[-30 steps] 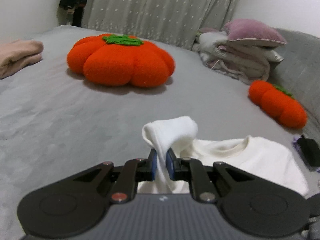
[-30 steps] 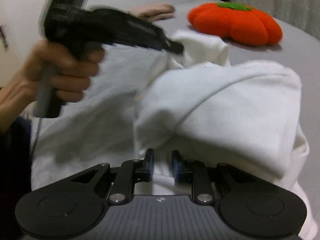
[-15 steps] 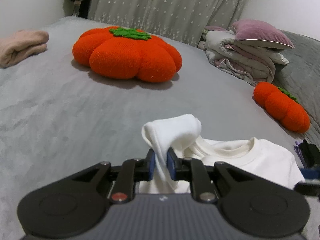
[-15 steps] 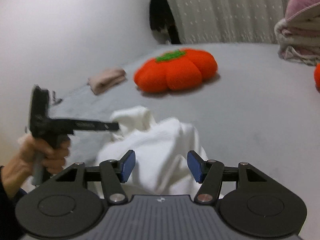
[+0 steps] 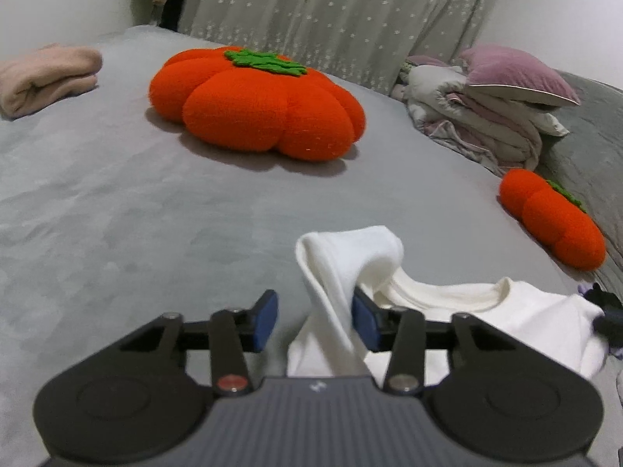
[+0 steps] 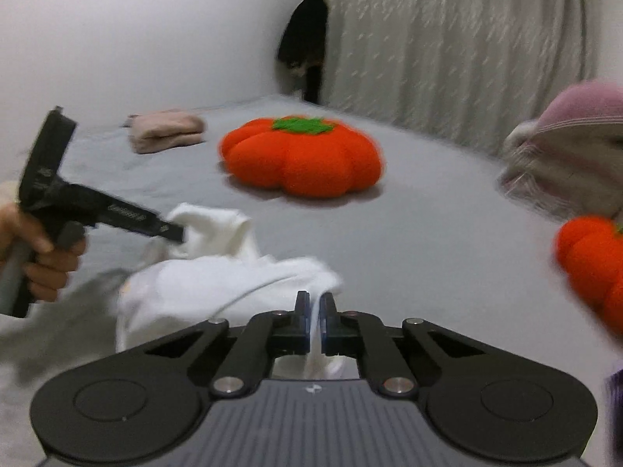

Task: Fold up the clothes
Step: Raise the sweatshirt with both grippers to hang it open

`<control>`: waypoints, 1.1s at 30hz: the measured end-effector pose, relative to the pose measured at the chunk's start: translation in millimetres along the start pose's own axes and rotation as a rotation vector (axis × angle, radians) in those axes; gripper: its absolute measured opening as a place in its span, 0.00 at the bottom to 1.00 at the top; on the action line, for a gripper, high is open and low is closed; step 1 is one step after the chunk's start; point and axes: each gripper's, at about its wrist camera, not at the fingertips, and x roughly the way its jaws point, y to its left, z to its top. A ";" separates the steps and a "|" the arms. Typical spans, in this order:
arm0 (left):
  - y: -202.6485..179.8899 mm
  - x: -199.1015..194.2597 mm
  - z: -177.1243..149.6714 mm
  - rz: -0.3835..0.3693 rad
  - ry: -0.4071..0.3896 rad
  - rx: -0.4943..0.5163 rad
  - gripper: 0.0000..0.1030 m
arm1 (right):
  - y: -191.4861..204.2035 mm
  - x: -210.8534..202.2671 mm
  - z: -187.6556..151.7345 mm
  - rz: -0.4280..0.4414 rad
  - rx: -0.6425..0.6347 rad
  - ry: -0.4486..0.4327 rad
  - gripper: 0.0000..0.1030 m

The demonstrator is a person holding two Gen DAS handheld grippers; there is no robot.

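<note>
Our left hand-held gripper [image 5: 314, 321] stands released, the white shirt [image 5: 486, 315] fold leaning on one pad. Our right hand-held gripper [image 6: 314, 321] pinches the shirt's edge, likely to carry it over on the bed [image 5: 117, 202].

left tongs [image 5: 314, 321]: spread apart (hand-held, low) | right tongs [image 6: 314, 321]: pinched together
</note>
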 end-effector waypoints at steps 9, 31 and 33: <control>-17.7 -8.7 -4.0 0.002 -0.056 0.081 0.11 | -38.6 -2.6 -13.7 0.180 0.268 0.026 0.32; -32.8 -89.1 22.1 0.131 -0.485 0.124 0.10 | 42.7 -17.7 -7.4 -0.375 -0.291 -0.111 0.04; -43.5 -99.8 19.7 0.125 -0.548 0.162 0.10 | 46.4 -16.8 -8.5 -0.481 -0.333 -0.156 0.04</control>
